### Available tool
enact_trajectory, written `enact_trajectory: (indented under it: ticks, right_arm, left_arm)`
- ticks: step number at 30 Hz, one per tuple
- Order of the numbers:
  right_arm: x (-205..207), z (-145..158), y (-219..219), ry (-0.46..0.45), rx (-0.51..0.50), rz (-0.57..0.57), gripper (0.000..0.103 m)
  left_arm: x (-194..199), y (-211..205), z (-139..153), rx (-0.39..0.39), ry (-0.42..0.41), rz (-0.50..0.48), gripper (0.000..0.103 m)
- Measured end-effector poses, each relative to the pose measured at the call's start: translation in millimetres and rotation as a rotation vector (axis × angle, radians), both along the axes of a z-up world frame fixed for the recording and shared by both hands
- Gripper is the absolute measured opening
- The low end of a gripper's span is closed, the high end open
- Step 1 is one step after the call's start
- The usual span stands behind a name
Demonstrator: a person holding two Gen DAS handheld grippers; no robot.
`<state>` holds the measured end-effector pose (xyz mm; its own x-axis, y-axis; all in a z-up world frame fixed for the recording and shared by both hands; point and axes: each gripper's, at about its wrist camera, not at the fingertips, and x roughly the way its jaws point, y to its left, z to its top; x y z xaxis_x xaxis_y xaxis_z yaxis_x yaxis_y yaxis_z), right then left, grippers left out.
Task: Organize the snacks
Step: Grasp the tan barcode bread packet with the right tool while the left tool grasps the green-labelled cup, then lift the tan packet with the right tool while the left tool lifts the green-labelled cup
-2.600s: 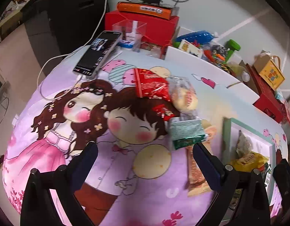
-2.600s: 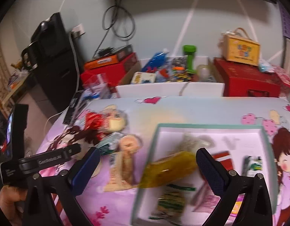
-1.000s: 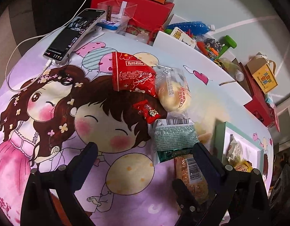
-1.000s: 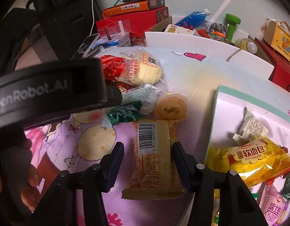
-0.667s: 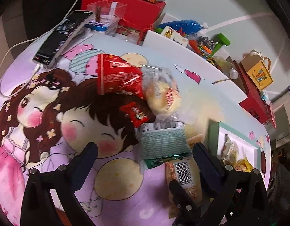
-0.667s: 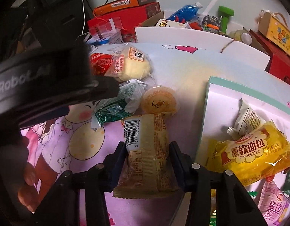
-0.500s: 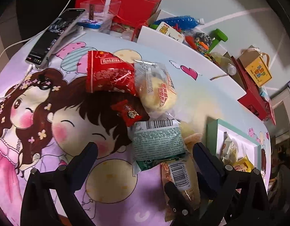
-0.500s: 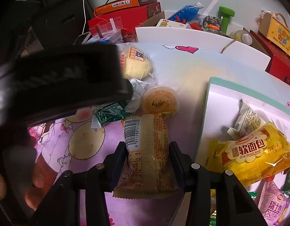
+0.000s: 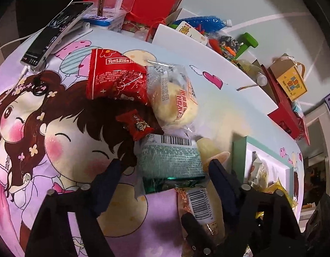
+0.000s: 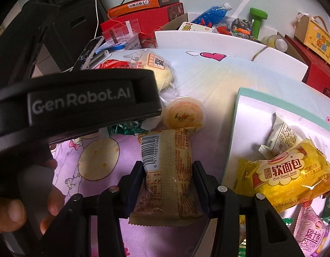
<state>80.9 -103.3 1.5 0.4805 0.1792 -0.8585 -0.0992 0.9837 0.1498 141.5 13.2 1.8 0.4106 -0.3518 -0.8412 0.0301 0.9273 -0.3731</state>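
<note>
Beige-wrapped, the barcode-printed cake packet (image 10: 168,171) lies on the cartoon-printed tabletop (image 10: 218,79) just left of the teal-rimmed tray (image 10: 236,115), and your right claw (image 10: 168,177) is clamped on its sides, both pads pressing the wrapper. Your left claw (image 9: 165,171) is closing around the green snack packet (image 9: 169,160), which lies just beyond the cake packet; its pads are not yet on the packet. Inside the tray rests a yellow soft bread bag (image 10: 289,173). Beyond the cake packet sits a round jelly cup (image 10: 182,113).
</note>
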Motion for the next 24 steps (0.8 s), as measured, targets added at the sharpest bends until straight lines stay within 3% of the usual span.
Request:
enact_trajectory:
  ticks: [1, 8, 24]
  right_arm:
    - [0, 0, 2, 0.0, 0.001, 0.0, 0.047]
    - [-2, 1, 1, 0.002, 0.007, 0.0, 0.039]
    - [-14, 16, 1, -0.024, 0.01, 0.006, 0.037]
  left_arm:
    - [0, 0, 0, -0.01, -0.002, -0.001, 0.069]
    - [0, 3, 2, -0.005, -0.005, 0.01, 0.066]
    - [-9, 12, 22, 0.007, -0.034, 0.012, 0.061]
